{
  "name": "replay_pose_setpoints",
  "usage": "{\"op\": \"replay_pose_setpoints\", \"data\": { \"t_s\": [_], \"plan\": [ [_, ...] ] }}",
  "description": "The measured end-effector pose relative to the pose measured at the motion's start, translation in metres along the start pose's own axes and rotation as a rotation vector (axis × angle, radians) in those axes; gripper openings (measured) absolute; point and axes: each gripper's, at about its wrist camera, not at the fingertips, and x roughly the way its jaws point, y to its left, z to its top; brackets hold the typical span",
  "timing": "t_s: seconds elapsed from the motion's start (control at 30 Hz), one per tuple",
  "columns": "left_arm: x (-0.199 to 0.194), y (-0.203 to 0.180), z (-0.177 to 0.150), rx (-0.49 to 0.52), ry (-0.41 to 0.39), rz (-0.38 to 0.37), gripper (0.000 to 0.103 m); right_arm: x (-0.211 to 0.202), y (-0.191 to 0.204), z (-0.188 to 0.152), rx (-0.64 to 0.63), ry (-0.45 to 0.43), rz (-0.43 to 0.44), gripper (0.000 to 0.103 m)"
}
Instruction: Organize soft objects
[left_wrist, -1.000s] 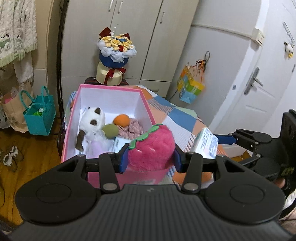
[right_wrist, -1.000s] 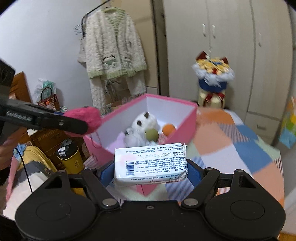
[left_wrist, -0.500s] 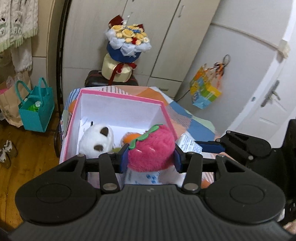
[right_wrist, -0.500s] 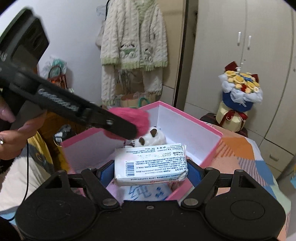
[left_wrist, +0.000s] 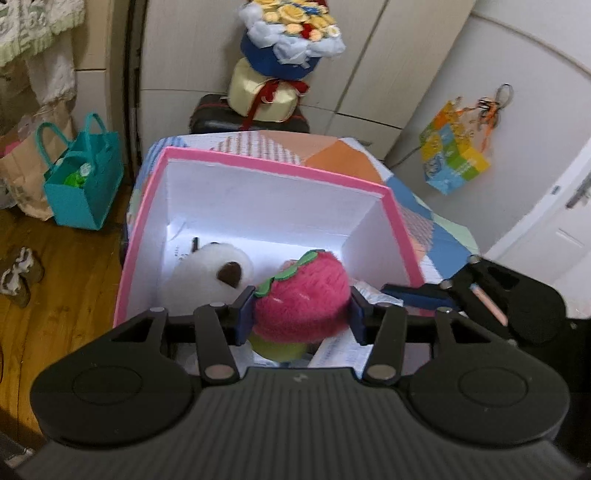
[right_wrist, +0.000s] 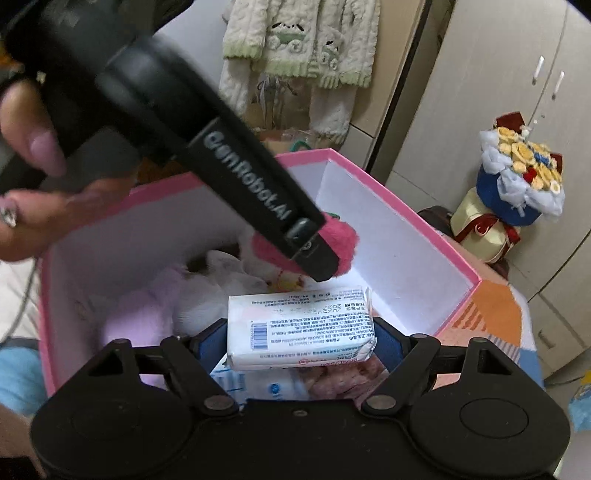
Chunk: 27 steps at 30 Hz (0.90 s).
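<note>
My left gripper (left_wrist: 301, 314) is shut on a pink plush strawberry (left_wrist: 303, 295) with green leaves, held inside the open pink box (left_wrist: 280, 170). My right gripper (right_wrist: 299, 341) is shut on a white tissue pack (right_wrist: 299, 328), also held over the box's (right_wrist: 458, 266) inside. The strawberry (right_wrist: 347, 240) shows in the right wrist view behind the left gripper's black finger (right_wrist: 240, 184). In the box lie a white plush toy (left_wrist: 210, 273), a green ball (left_wrist: 280, 349) and a pale purple soft item (right_wrist: 140, 317).
The box stands on a patchwork-covered surface (left_wrist: 351, 155). A flower bouquet (left_wrist: 288, 37) on a dark case stands behind it, before wardrobe doors. A teal bag (left_wrist: 85, 177) sits on the wooden floor at left. A colourful bag (left_wrist: 454, 155) hangs at right.
Both grippers have moved forward and down over the box, each with its object still held. The strawberry and the tissue pack now sit inside the box walls.
</note>
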Motion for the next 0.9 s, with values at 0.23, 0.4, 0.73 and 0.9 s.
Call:
{"op": "replay_pose_setpoints", "data": {
  "t_s": [0.23, 0.4, 0.73, 0.9],
  "plan": [
    [-0.013, 0.0, -0.004, 0.025, -0.082, 0.009, 0.073, -0.013, -0.009, -0.012, 0.079, -0.083, -0.021, 0.091],
    [-0.031, 0.001, -0.013, 0.009, -0.125, 0.0, 0.074, -0.051, -0.008, -0.031, 0.197, -0.217, -0.005, 0.091],
    [-0.089, -0.019, -0.049, 0.063, -0.21, 0.001, 0.076, -0.109, 0.012, -0.056, 0.304, -0.34, -0.075, 0.091],
    [-0.107, -0.033, -0.07, 0.099, -0.226, -0.01, 0.078, -0.12, 0.015, -0.064, 0.368, -0.29, -0.119, 0.091]
  ]
}}
